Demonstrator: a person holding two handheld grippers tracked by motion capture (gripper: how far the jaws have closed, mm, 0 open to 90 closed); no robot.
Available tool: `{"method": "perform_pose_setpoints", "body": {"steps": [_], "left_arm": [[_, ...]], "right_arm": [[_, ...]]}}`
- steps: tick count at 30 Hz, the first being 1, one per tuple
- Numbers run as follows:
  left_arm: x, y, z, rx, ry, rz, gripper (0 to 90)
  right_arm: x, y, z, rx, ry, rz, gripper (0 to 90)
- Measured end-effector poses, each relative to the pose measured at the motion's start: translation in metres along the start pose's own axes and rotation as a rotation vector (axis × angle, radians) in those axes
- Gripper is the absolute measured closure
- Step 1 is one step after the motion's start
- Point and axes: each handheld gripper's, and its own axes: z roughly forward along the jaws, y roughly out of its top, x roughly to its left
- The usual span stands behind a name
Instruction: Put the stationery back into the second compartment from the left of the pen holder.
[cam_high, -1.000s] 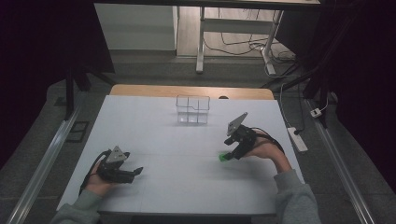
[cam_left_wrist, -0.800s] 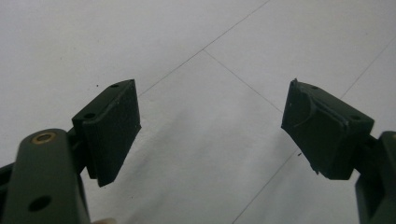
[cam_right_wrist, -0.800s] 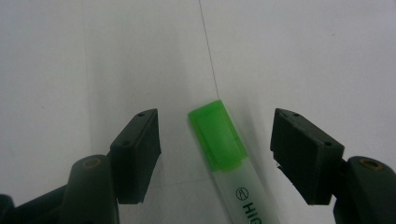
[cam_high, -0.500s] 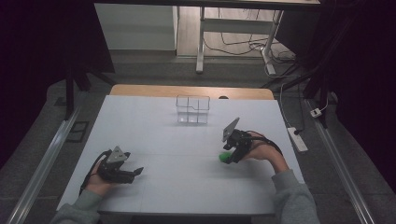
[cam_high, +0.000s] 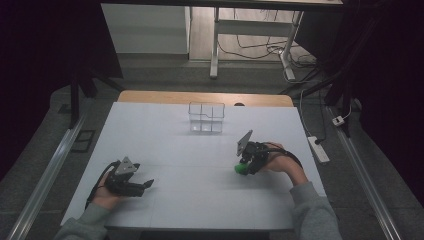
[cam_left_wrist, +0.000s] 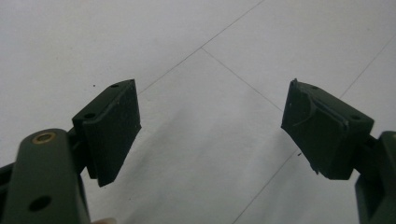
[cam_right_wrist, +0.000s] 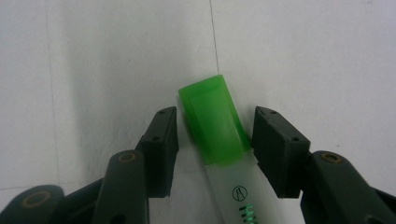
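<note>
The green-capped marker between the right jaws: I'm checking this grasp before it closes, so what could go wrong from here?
1. The marker lies skewed between the jaws of the right gripper, nearer one jaw than the other, so closing may twist it or push it across the table.
2. The jaws flank the green cap, not the white barrel; a lift might pull on the cap or let it slip.

- The marker (cam_right_wrist: 223, 154) with the green cap has on its white body a small round black sign with a figure inside, too small to make out.
- Below the sign, green letters begin, cut off, not readable.
</note>
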Motion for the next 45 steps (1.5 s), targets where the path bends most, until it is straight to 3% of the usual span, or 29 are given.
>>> {"method": "perform_pose_setpoints", "body": {"steps": [6, 9, 12, 14, 19, 24, 29, 45], "left_arm": [[-0.001, 0.001, 0.001, 0.0, -0.003, 0.007, 19.0], [-0.001, 0.001, 0.001, -0.003, -0.003, 0.006, 19.0], [-0.001, 0.001, 0.001, -0.003, -0.003, 0.007, 19.0], [-0.001, 0.001, 0.001, -0.004, -0.004, 0.006, 19.0], [0.0, 0.001, 0.001, -0.004, -0.003, 0.002, 19.1], [0.0, 0.001, 0.001, -0.005, -0.004, 0.003, 19.1], [0.0, 0.002, 0.002, -0.003, -0.004, 0.009, 19.1], [0.0, 0.004, 0.003, -0.004, -0.005, 0.015, 19.2]], "right_arm": [[-0.001, -0.003, 0.0, -0.044, 0.006, -0.05, 65.7], [0.001, -0.003, 0.0, -0.04, -0.004, -0.073, 66.2], [0.005, -0.002, -0.001, -0.019, -0.012, -0.062, 66.3], [0.003, -0.001, -0.001, -0.035, -0.019, -0.087, 66.3], [0.001, -0.002, -0.006, -0.062, -0.032, -0.05, 66.3], [-0.003, -0.003, -0.02, -0.161, -0.063, -0.021, 66.3], [-0.004, -0.007, -0.034, -0.243, -0.083, 0.038, 66.3], [-0.009, -0.01, -0.057, -0.447, -0.132, 0.187, 66.3]]}}
